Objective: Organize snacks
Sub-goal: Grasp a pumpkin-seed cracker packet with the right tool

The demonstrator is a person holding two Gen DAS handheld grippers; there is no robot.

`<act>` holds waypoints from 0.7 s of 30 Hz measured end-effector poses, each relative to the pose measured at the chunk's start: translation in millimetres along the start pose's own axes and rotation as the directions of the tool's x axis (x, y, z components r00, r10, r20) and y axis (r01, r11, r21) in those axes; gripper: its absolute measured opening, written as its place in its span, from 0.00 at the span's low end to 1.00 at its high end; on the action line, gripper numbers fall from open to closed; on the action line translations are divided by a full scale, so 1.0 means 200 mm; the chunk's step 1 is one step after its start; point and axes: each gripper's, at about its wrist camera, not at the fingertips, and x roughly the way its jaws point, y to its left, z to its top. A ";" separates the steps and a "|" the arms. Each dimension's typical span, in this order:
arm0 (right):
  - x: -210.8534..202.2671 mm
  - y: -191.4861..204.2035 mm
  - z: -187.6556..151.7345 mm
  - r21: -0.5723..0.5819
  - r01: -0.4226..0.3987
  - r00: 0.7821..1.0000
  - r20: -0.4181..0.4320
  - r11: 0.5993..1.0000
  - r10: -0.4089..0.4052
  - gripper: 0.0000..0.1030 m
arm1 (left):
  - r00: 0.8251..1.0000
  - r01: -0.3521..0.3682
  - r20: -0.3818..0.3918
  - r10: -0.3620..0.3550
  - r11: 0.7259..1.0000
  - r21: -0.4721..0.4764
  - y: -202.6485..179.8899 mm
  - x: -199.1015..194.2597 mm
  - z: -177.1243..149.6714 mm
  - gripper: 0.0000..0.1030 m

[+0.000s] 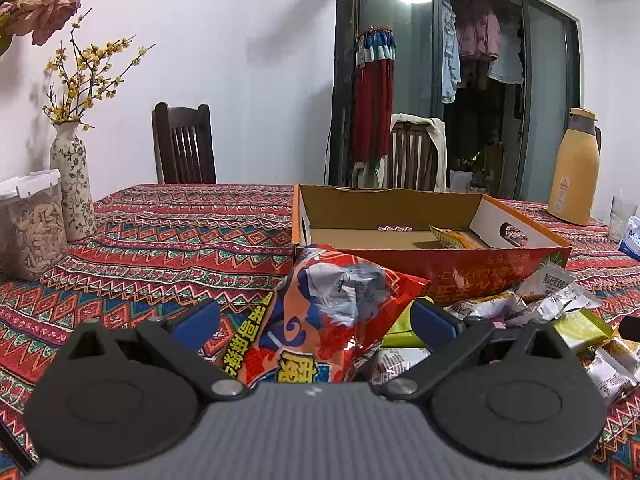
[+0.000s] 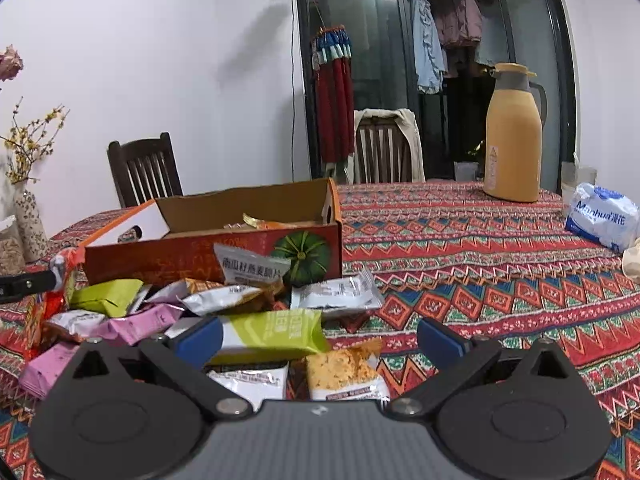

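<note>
While hovering low over the bench point(image 2: 480, 280), presenting the left tool point(image 1: 314, 316) with jaws spread wide, straddling the big red snack bag point(image 1: 320, 344). Not clamping it yet, as far as can be told: seeing a clear gap at the left pad, but not being able to tell whether the right pad is touching the foil. Presenting the right tool point(image 2: 320, 338) wide open too and gripping nothing, with the green packet point(image 2: 276, 332) lying just under its left finger and a rice-crisp bar point(image 2: 340, 372) lower between the fingers.

Locating the snacks: most of them lying in a loose pile point(image 2: 160, 312) against the front wall of the orange cardboard box point(image 1: 460, 264), only a few pieces resting inside it.

Judging the risks from here:
- Closing the left tool hard on the puffy bag, so crushing the contents or popping the seal.
- Closing too lightly on the crumpled top, so letting the slippery foil slide out during the lift.
- Dragging the bag sideways and sweeping small packets across the bench.
- Catching the bag on the box's front wall by lifting too low, so pushing the light box away.
- Pinching two overlapping packets at once with the right tool and dropping one on the way.
</note>
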 end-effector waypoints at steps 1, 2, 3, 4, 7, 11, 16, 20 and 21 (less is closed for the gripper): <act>0.01 0.00 0.00 0.002 0.002 1.000 -0.003 1.000 -0.002 1.00 | 1.000 0.001 0.001 -0.001 1.000 -0.002 0.00 0.00 0.00 1.00; 0.01 -0.01 0.00 0.003 0.005 1.000 -0.004 1.000 -0.005 1.00 | 1.000 0.001 0.000 -0.001 1.000 -0.007 0.00 0.00 0.00 1.00; 0.01 -0.01 0.00 0.003 0.009 1.000 -0.006 1.000 -0.009 1.00 | 1.000 0.001 -0.002 -0.001 1.000 -0.012 0.01 0.01 0.00 1.00; 0.01 -0.01 0.00 0.004 0.014 1.000 -0.008 1.000 -0.013 1.00 | 1.000 0.001 -0.005 -0.001 1.000 -0.017 0.01 0.01 0.00 1.00; 0.02 -0.03 0.00 0.012 0.029 1.000 -0.013 1.000 -0.029 1.00 | 1.000 0.000 -0.011 -0.001 1.000 -0.024 0.02 0.02 0.00 1.00; 0.02 -0.07 -0.01 0.023 0.050 0.999 -0.017 0.998 -0.049 1.00 | 1.000 0.002 -0.014 -0.002 1.000 -0.021 0.02 0.02 -0.01 1.00; 0.02 -0.10 -0.01 0.031 0.071 0.997 -0.022 0.997 -0.070 1.00 | 1.000 0.003 -0.015 -0.003 1.000 -0.022 0.02 0.02 -0.01 1.00; 0.01 -0.10 -0.01 0.024 0.071 0.997 -0.029 0.997 -0.070 1.00 | 1.000 -0.002 -0.017 0.001 1.000 -0.024 0.02 0.03 -0.01 1.00; 0.01 -0.10 -0.01 0.020 0.070 0.997 -0.030 0.997 -0.069 1.00 | 1.000 -0.003 -0.018 0.002 1.000 -0.024 0.02 0.03 -0.01 1.00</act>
